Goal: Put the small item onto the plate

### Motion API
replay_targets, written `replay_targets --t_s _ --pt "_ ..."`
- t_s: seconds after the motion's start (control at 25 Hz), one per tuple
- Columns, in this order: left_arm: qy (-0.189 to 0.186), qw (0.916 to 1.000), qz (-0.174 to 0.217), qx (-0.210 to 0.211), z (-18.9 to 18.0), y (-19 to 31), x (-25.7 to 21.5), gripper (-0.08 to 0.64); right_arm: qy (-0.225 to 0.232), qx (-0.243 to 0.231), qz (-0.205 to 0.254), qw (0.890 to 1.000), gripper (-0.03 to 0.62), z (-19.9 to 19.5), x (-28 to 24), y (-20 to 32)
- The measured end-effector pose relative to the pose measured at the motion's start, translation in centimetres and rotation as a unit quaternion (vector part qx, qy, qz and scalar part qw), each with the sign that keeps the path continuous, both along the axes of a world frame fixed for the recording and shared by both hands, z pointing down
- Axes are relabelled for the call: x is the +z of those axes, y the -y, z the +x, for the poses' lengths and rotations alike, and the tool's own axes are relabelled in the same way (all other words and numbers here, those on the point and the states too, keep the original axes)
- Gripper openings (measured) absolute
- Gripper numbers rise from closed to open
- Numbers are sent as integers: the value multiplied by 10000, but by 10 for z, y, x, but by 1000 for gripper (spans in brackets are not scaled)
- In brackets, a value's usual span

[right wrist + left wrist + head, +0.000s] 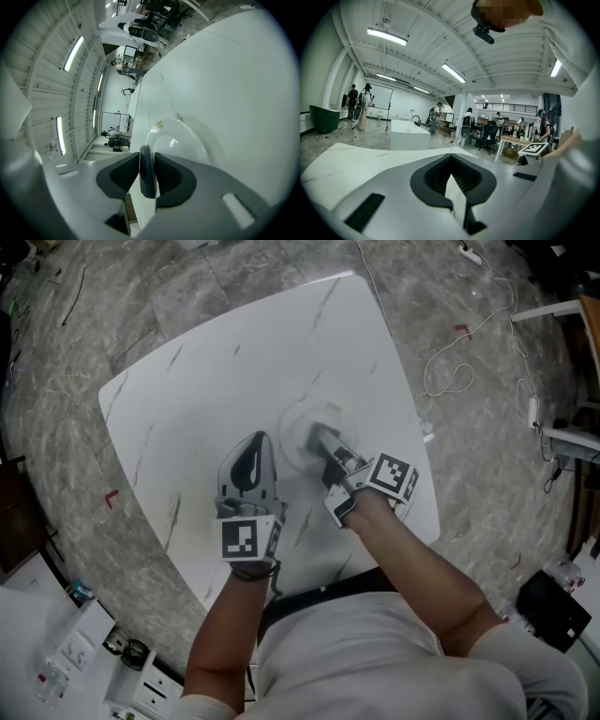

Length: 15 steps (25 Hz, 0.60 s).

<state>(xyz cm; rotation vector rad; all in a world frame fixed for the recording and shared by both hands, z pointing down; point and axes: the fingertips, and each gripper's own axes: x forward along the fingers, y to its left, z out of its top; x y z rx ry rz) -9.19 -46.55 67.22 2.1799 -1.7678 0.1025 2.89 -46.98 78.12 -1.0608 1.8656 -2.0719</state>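
Observation:
A clear round plate (292, 423) lies near the middle of the white marble-look table (225, 362). My right gripper (321, 439) reaches over the plate from the front right. In the right gripper view, the right gripper (146, 182) is shut on a small dark grey disc-shaped item (146, 164), held edge-on between the pads just above the plate (190, 140). Left of the plate rests my left gripper (256, 441). Its jaws meet at the tips with nothing between them, and in the left gripper view the left gripper (451, 180) points out level into the room.
The table's right edge (424, 437) runs close to my right hand. White cables (450, 381) trail over the grey stone floor to the right. Beyond the table stand several people (360, 105), a white block (408, 133) and desks (520, 143).

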Motion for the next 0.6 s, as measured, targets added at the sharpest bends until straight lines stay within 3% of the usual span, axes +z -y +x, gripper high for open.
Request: replay_targets --t_s 0.08,0.24,0.6 --pt "-28 10000 7 12 -1 -1 0 6 -26 -36 -41 10000 101 -4 -4 2" --pt "-134 9999 -35 7 -2 -3 -1 6 -97 -69 -129 9998 184 -9 -13 9" --pt "-246 9997 9 38 -8 -12 -13 6 -997 -612 41 9931 275 0 -35 12"
